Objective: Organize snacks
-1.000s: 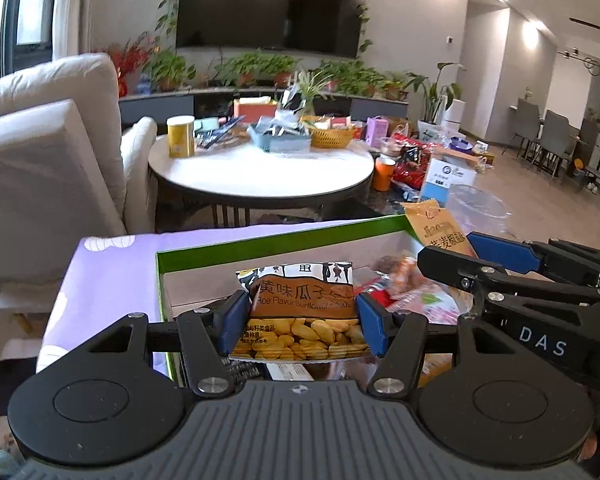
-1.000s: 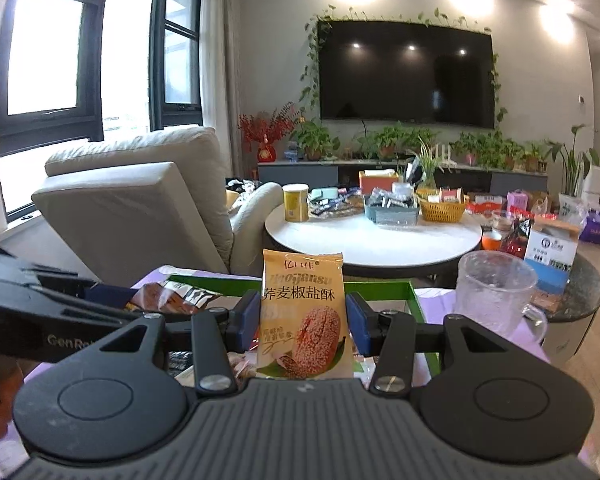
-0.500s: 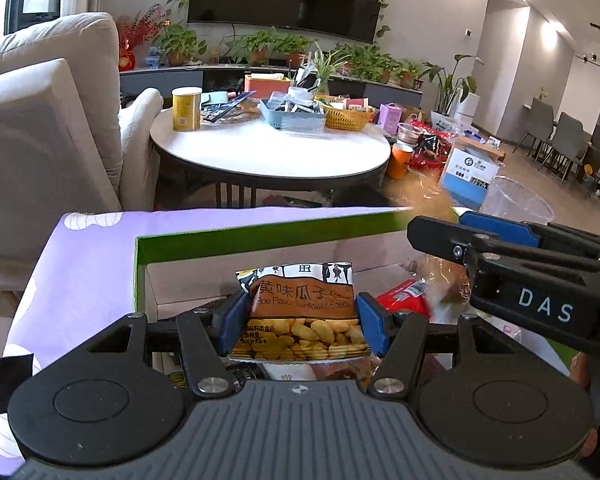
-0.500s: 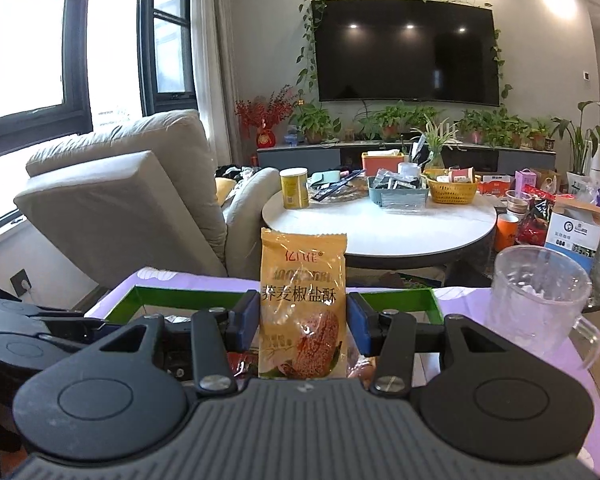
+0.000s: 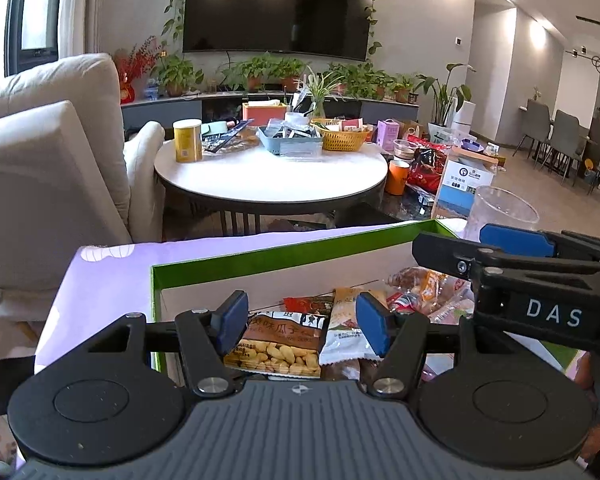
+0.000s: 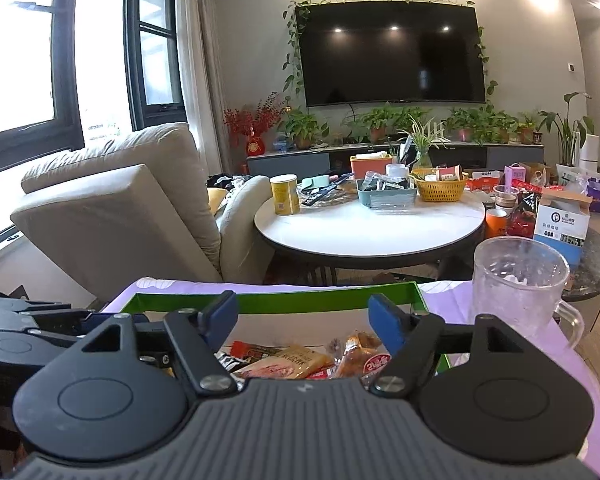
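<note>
Living-room clutter behind; both tools (image 5: 302, 318) (image 6: 302, 320) angled down over green-rimmed box (image 5: 284, 254), blue pads spread, apparently nothing gripped.

A home's living room: a big wall TV (image 6: 392, 50) draped with vines, potted plants (image 6: 380, 120) lined along the low cabinet under it, a beige armchair (image 6: 120, 208) by the window (image 6: 24, 48), a cluttered round bench (image 6: 370, 226), and dining chairs (image 5: 556, 132) beyond to the right.
</note>
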`<state>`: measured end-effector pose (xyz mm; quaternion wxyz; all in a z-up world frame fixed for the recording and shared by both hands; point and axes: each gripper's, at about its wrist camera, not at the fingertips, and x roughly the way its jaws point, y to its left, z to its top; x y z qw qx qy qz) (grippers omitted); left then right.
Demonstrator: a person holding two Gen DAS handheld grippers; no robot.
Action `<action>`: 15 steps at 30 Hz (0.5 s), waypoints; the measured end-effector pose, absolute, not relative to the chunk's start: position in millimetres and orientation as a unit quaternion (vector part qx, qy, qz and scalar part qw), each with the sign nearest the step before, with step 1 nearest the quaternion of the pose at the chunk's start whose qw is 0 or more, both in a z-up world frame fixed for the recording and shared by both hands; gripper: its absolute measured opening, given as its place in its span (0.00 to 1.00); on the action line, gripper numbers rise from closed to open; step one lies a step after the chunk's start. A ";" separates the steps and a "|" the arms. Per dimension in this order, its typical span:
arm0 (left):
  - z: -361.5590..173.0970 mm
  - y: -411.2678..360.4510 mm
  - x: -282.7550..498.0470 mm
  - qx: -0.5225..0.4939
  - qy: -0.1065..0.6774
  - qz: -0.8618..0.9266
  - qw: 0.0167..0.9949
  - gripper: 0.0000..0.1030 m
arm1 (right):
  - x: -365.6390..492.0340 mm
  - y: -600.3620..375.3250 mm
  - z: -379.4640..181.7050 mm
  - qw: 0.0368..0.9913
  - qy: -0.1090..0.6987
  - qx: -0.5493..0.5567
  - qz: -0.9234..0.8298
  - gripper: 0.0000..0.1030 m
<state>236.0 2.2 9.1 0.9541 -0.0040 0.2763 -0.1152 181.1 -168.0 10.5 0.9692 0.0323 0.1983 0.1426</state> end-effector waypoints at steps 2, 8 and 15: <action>12.9 1.7 228.6 0.000 0.271 -0.115 0.956 0.55 | 177.1 -165.8 13.7 0.970 0.196 0.028 0.143 0.69; 24.9 8.5 195.0 -0.001 0.251 -0.098 0.963 0.55 | 155.5 -167.1 25.2 0.972 0.183 0.020 0.144 0.69; 36.5 4.9 128.3 0.016 0.236 -0.107 0.966 0.55 | 108.2 -179.2 27.4 0.972 0.187 0.030 0.137 0.69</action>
